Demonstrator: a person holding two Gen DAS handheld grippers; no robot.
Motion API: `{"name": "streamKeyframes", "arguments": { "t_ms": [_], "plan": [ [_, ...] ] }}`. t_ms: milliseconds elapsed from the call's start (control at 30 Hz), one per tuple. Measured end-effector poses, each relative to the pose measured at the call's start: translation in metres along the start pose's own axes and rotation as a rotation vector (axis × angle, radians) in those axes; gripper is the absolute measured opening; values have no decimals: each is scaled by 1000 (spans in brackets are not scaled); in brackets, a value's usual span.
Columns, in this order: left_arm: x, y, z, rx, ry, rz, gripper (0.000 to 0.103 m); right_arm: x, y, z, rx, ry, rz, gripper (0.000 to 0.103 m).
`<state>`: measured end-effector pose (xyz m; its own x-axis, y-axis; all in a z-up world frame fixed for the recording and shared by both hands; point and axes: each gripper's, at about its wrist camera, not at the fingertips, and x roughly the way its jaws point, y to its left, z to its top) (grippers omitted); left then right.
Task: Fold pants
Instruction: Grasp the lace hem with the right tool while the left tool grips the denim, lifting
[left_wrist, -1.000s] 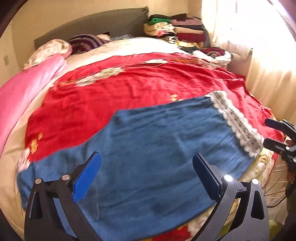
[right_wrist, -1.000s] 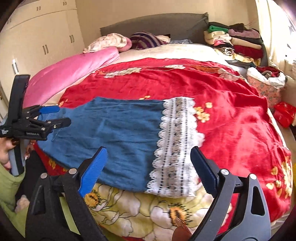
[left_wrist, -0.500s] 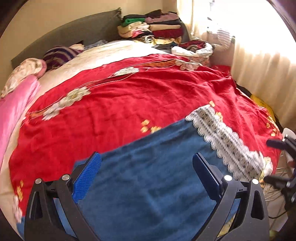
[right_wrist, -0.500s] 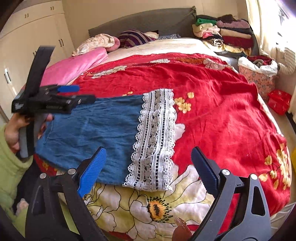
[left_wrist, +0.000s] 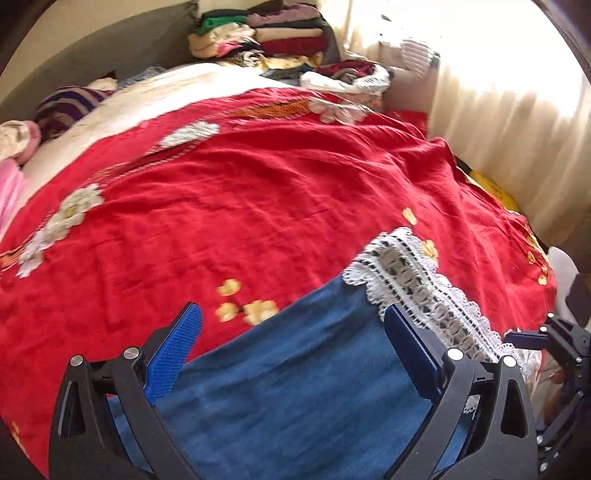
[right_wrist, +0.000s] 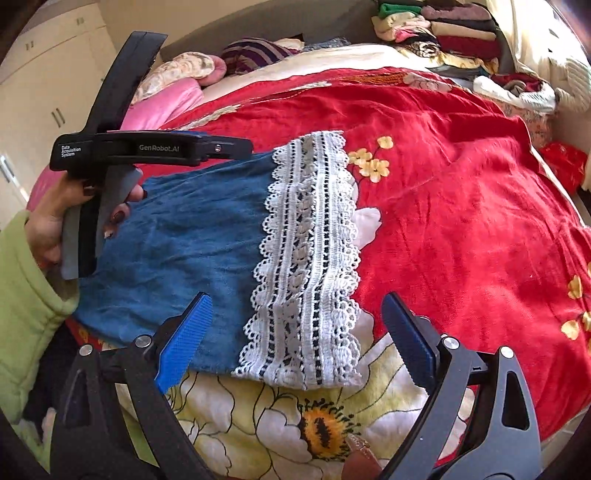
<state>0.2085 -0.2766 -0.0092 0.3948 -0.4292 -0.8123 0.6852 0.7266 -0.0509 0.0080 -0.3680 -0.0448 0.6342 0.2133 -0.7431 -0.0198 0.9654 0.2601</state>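
Blue pants (right_wrist: 184, 251) lie flat on the red bedspread (right_wrist: 461, 206), centre-left of the right wrist view; long axis left-right, white lace cuff (right_wrist: 310, 258) toward frame right. Denim-like weave, scalloped crochet trim. Left gripper (left_wrist: 291, 350) hovers over the blue cloth, jaws wide apart, empty. Right gripper (right_wrist: 295, 325) spread wide at the cuff's near edge, gripping nothing. Folded clothes stack (right_wrist: 436, 26) upper right.
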Motion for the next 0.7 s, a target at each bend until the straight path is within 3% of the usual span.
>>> {"name": "streamKeyframes", "arguments": {
  "t_ms": [133, 233, 267, 300, 367, 400, 467, 500, 700],
  "plan": [
    [29, 2, -1, -1, 86, -5, 98, 14, -2, -7, 36, 48, 31, 87],
    [39, 9, -5, -11, 105, -40, 97, 12, -4, -9, 48, 35, 59, 85],
    [40, 9, -6, -16, 103, -55, 92, 12, -5, -9, 55, 33, 69, 81],
    [41, 9, -6, -25, 98, -79, 85, 12, -5, -9, 56, 32, 82, 69],
    [37, 5, -8, -36, 78, -137, 55, 12, -3, -9, 50, 33, 115, 60],
    [37, 3, -8, -35, 73, -145, 51, 13, -1, -8, 38, 32, 133, 54],
    [35, -1, -10, -40, 67, -156, 38, 13, 0, -8, 38, 24, 154, 34],
    [36, -2, -10, -48, 66, -157, 37, 13, -1, -7, 48, 20, 168, 21],
    [27, 11, -14, -145, 26, -209, 20, -5, 10, -1, 32, -44, 209, 17]
  ]
}}
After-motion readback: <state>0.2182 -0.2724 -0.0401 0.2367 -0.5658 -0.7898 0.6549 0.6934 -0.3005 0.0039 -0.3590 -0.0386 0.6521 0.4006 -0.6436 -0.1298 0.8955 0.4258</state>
